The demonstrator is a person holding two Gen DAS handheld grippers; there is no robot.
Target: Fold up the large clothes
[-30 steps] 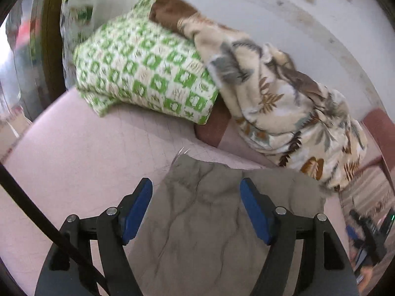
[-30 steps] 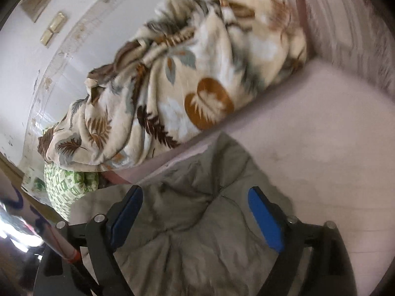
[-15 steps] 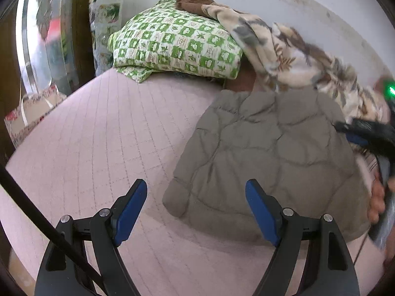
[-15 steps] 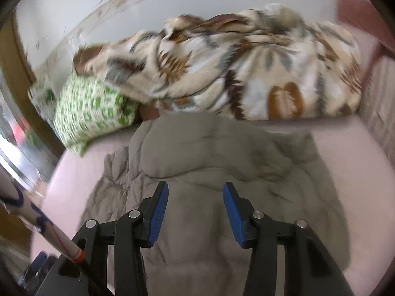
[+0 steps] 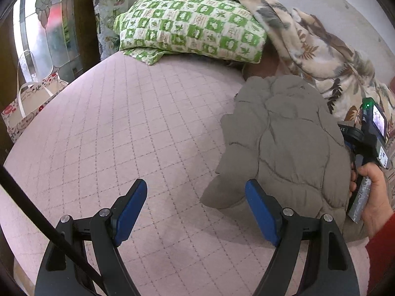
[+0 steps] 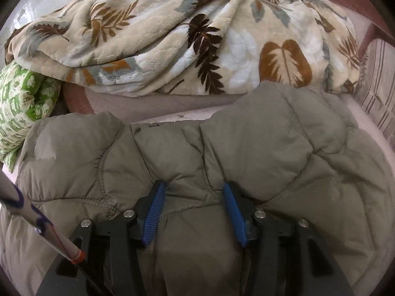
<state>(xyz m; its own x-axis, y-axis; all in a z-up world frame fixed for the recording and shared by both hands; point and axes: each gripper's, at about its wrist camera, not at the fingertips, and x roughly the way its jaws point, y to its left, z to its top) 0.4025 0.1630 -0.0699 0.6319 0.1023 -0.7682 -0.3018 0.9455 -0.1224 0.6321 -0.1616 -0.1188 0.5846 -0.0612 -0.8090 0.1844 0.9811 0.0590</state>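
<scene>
A puffy, olive-grey quilted jacket [image 5: 284,145] is lying in a rounded, bundled heap on a bed [image 5: 138,128], whose pale pink cover is showing a stitched diamond grid. The jacket's matte shell is bulging between curved seams, and in the right wrist view [image 6: 246,148] those seams are puckering the padding into soft lobes.

The left hand-held gripper [image 5: 196,209] is hovering over the bare bed cover just beside the jacket's near corner, its blue-padded fingers [image 5: 130,204] spread wide and holding nothing.

The right hand-held gripper [image 6: 193,212] is pressing into the jacket, its ribbed blue pads [image 6: 154,212] partly closed with a fold of the padded fabric bunching between them. In the left wrist view a hand [image 5: 375,197] is gripping that tool's handle at the jacket's far edge.

Behind the jacket, a plush cream blanket [image 6: 197,34] printed with brown and grey leaves is lying crumpled against the wall, touching a green-and-white checked pillow [image 5: 190,24]. A patterned bag [image 5: 27,103] is standing beside the bed.
</scene>
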